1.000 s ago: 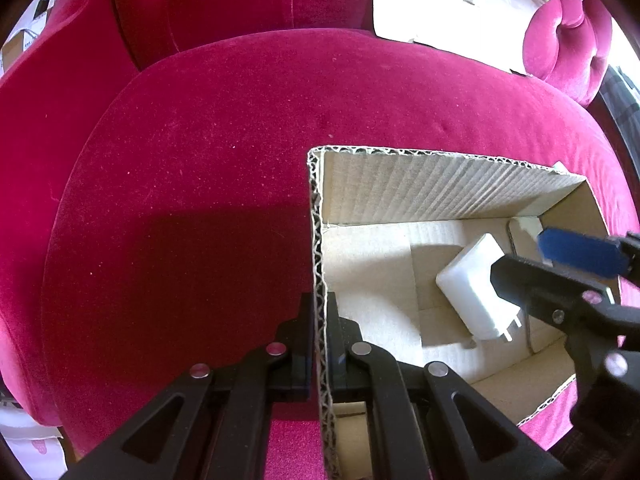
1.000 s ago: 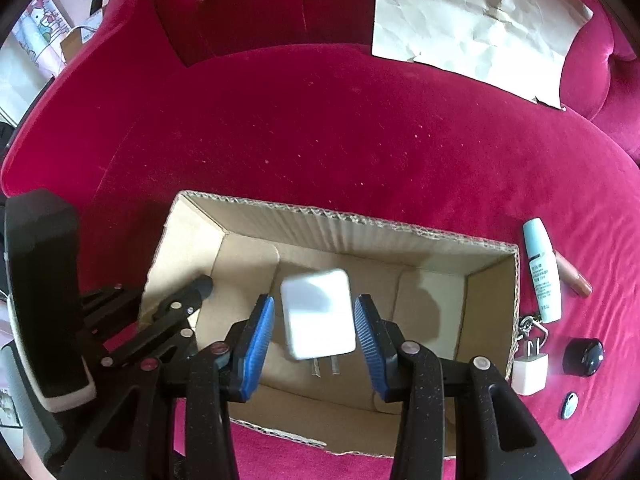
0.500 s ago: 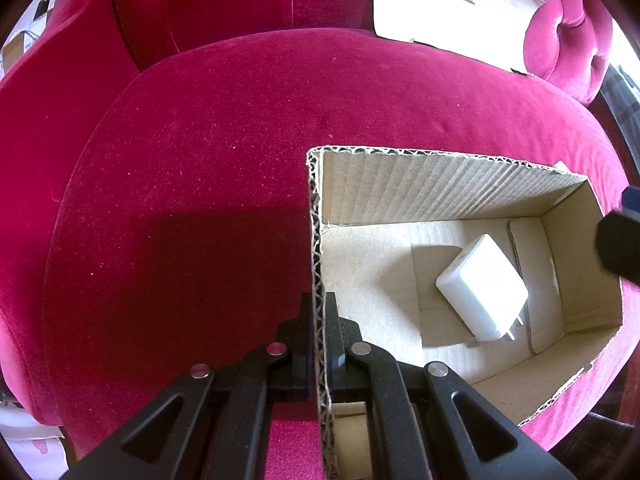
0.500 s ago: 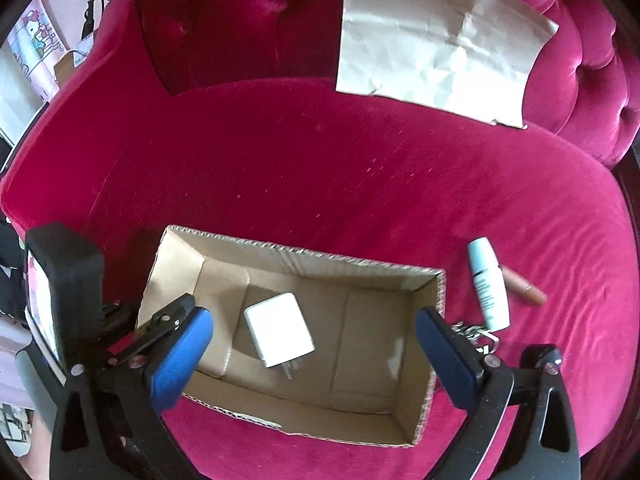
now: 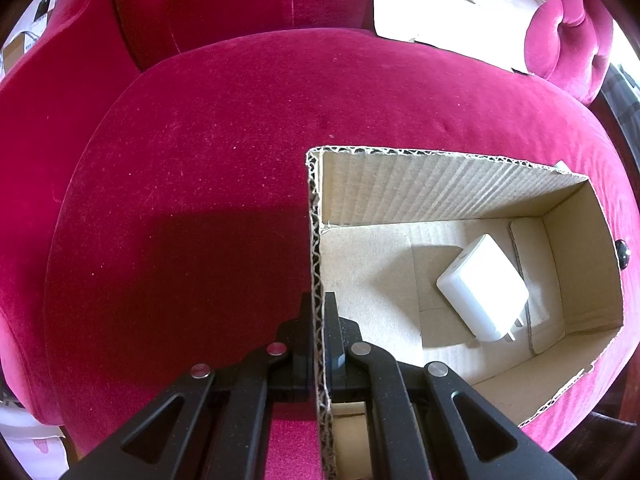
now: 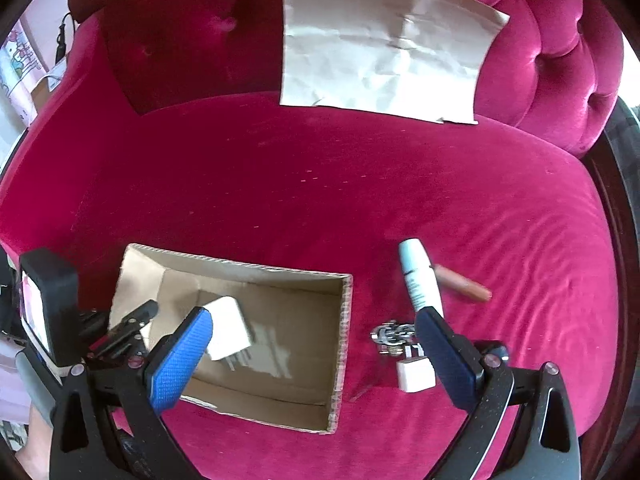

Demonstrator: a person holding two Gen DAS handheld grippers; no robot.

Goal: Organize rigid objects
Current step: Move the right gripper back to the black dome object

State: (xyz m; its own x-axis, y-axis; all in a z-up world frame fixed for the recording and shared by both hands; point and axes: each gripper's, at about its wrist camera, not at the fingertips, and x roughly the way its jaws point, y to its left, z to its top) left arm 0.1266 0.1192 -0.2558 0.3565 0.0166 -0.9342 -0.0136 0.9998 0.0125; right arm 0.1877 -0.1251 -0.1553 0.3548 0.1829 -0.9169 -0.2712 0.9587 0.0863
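Note:
An open cardboard box (image 5: pixel 440 184) (image 6: pixel 344 320) rests on a pink velvet sofa seat. My left gripper (image 5: pixel 319 312) is shut on the box's left wall, one finger inside and one outside. A white charger block (image 5: pixel 482 288) (image 6: pixel 230 332) lies flat on the box floor. My right gripper (image 6: pixel 316 328) hangs open above the box's right wall, nothing between its blue pads (image 6: pixel 180 356). Right of the box lie a white-and-blue tube (image 6: pixel 418 280), a brown stick (image 6: pixel 464 286), a metal key ring (image 6: pixel 392 334) and a small white plug (image 6: pixel 414 374).
A creased sheet of brown paper (image 6: pixel 384 40) leans on the tufted sofa back. A small black round object (image 5: pixel 622 249) shows just past the box's right wall. The sofa's dark wooden edge (image 6: pixel 616 216) runs along the right.
The right gripper let go of the white charger, opened wide, then rose and shifted right out of the left wrist view. The charger now lies in the box. The left gripper kept still.

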